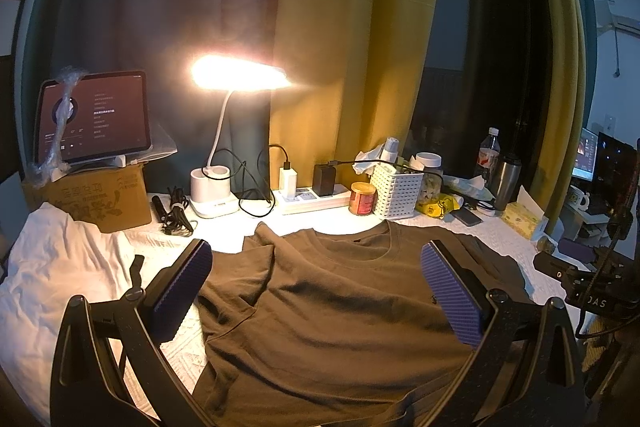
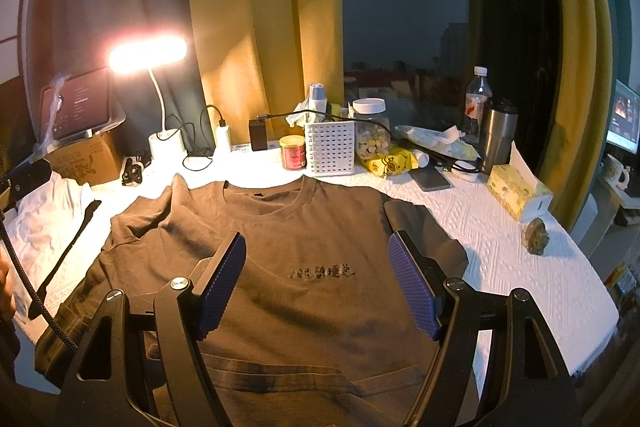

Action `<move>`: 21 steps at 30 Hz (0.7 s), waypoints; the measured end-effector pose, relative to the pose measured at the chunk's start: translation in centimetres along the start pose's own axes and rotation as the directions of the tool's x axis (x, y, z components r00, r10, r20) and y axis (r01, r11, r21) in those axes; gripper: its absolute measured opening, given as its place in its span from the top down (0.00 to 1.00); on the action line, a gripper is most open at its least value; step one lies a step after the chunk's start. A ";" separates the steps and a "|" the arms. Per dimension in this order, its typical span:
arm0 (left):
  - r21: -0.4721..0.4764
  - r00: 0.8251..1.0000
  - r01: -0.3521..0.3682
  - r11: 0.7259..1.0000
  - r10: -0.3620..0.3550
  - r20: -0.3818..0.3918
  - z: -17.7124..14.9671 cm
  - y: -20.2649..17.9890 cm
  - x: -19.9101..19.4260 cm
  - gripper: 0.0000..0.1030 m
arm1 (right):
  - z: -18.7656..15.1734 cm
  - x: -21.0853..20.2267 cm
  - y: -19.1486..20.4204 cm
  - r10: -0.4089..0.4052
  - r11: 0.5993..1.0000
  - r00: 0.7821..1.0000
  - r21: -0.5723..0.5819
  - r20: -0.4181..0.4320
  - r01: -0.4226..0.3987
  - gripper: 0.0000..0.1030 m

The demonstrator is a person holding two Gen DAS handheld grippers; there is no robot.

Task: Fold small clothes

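So the brown t-shirt lies face up on the counter, collar away from me, spread for folding, one sleeve rumpled. Both my left hand-held gripper and right hand-held gripper hover above its chest, jaws wide apart, holding nothing.

**Brown shirt on white, purple pads over it**

You are over a brown T-shirt with dark lettering across the chest, on a white table cover embossed in a raised pattern. Your left gripper and right gripper both have black frames and purple ribbed pads. At the table's far edge you see a white slotted basket, a red jar, a yellow packet and mustard-yellow curtains.
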State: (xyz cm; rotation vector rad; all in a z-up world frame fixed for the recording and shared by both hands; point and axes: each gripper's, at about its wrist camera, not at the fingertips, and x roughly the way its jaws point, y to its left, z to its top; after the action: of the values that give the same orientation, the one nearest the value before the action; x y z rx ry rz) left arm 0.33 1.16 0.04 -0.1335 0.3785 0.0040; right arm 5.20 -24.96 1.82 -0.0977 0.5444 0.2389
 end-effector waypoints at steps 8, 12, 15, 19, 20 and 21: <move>-0.005 0.999 0.026 1.000 -0.027 -0.038 0.4 -0.4 1.5 0.01 | -0.5 0.9 -0.6 0.004 1.000 1.000 0.013 -0.017 -0.004 0.25; -0.004 0.997 0.031 1.000 -0.031 -0.067 0.1 -0.8 2.6 0.01 | -0.4 1.8 -1.0 0.005 1.000 0.999 0.017 -0.034 -0.004 0.25; -0.010 0.996 0.023 1.000 -0.023 -0.082 0.0 -1.0 3.4 0.01 | -0.2 2.5 -1.5 0.002 1.000 0.999 0.022 -0.046 -0.001 0.25; -0.016 0.995 0.006 1.000 -0.008 -0.102 -0.1 -0.9 4.6 0.01 | 0.0 3.7 -2.4 -0.004 1.000 0.998 0.029 -0.060 0.006 0.25; -0.012 0.994 0.000 1.000 -0.001 -0.105 -0.1 -1.0 4.8 0.01 | 0.0 4.0 -2.7 -0.006 0.999 0.998 0.031 -0.064 0.008 0.25; -0.010 0.994 -0.004 1.000 0.003 -0.109 -0.1 -1.0 5.1 0.01 | 0.1 4.3 -2.9 -0.007 0.999 0.998 0.034 -0.067 0.009 0.25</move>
State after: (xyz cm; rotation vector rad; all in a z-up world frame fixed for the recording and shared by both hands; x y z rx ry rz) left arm 5.09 0.00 -1.82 -0.1436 0.4882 0.0022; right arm 9.55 -26.92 -0.32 -0.0752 0.6145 0.2193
